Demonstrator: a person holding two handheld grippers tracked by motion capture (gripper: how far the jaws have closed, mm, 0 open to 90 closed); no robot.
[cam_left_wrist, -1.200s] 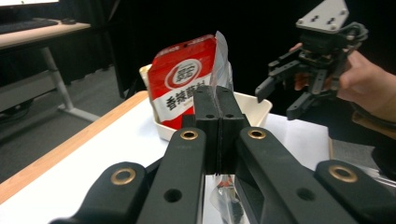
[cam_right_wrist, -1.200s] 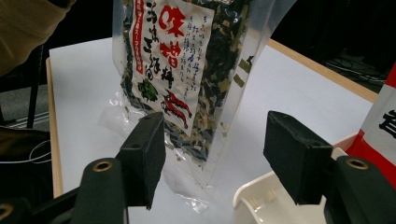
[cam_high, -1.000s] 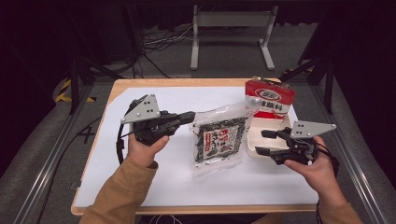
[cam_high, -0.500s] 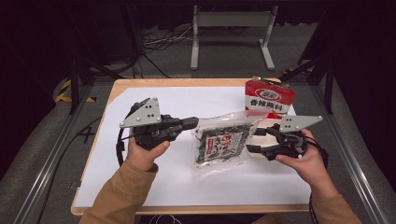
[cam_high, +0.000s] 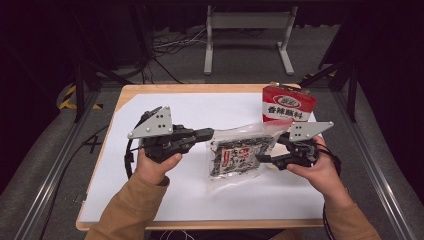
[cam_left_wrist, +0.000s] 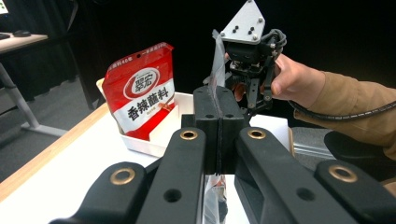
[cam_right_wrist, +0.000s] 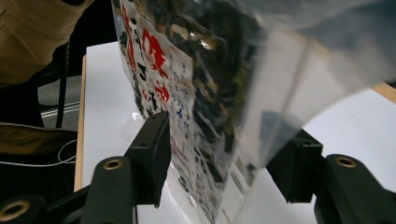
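The left gripper (cam_high: 207, 134) has its jaws clamped flat on the edge of the clear seaweed bag (cam_high: 237, 159), which hangs out past its fingertips above the white table (cam_high: 150, 200). The right gripper (cam_high: 264, 159) straddles the bag's other side — jaws apart and just now narrowing, the bag between them, the pads not yet pressing. Beyond that gripper stands a red seasoning pouch (cam_high: 288, 103).

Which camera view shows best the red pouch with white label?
The left gripper view: the red pouch stands upright in a white tray, its front label large and unobstructed. The high view shows it smaller, at the table's far right.
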